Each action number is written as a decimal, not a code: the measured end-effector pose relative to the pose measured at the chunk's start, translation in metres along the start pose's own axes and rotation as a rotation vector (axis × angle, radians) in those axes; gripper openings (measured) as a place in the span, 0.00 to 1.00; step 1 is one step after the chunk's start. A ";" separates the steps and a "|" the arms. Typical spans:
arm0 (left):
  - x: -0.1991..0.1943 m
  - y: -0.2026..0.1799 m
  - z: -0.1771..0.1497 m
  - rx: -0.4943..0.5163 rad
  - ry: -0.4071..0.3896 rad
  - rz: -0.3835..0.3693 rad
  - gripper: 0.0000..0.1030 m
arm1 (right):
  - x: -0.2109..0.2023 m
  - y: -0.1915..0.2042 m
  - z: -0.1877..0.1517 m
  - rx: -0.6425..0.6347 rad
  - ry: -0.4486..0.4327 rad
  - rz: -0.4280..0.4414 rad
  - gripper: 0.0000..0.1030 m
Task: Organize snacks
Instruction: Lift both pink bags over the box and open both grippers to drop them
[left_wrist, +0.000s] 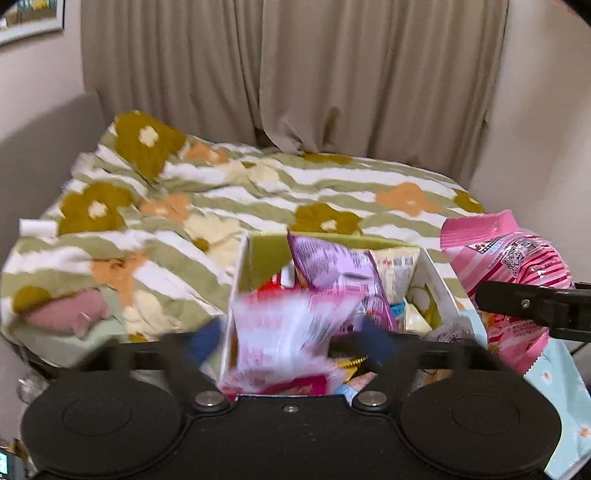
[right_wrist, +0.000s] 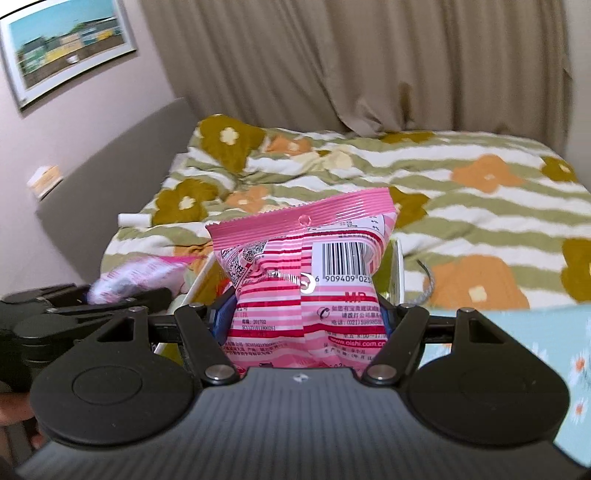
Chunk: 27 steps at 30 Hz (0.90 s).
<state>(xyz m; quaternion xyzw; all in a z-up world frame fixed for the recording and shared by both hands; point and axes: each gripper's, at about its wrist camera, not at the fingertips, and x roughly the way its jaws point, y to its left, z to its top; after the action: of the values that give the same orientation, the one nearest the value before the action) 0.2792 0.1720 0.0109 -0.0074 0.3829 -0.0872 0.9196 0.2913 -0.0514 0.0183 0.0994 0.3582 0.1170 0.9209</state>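
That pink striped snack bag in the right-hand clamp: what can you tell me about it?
The pink striped snack bag is a puffy, glossy plastic pouch with pink, red and white stripes. Its back faces the camera, showing a barcode, QR code, small Chinese print and a crimped top seal with a hang hole. It stands upright, its lower half pinched between the fingers of the right gripper, held in the air beside the white snack box, above the floral bedspread.

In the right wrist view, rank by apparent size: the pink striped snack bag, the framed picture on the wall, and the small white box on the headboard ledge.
1. pink striped snack bag, though it is close to the camera in the right gripper, which inflates it.
2. framed picture.
3. small white box.
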 end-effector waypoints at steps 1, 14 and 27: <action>-0.001 0.003 -0.004 -0.002 -0.009 -0.005 0.97 | 0.001 0.002 -0.002 0.007 0.004 -0.016 0.83; -0.040 0.009 -0.026 0.057 -0.049 0.053 1.00 | 0.003 0.017 -0.008 0.003 -0.003 -0.039 0.83; -0.029 0.024 -0.041 0.094 -0.003 0.058 1.00 | 0.025 0.035 -0.017 0.059 -0.012 -0.009 1.00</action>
<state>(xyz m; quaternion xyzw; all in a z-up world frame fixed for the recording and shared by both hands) 0.2339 0.2029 0.0002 0.0468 0.3773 -0.0782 0.9216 0.2926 -0.0090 -0.0011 0.1257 0.3565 0.1014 0.9202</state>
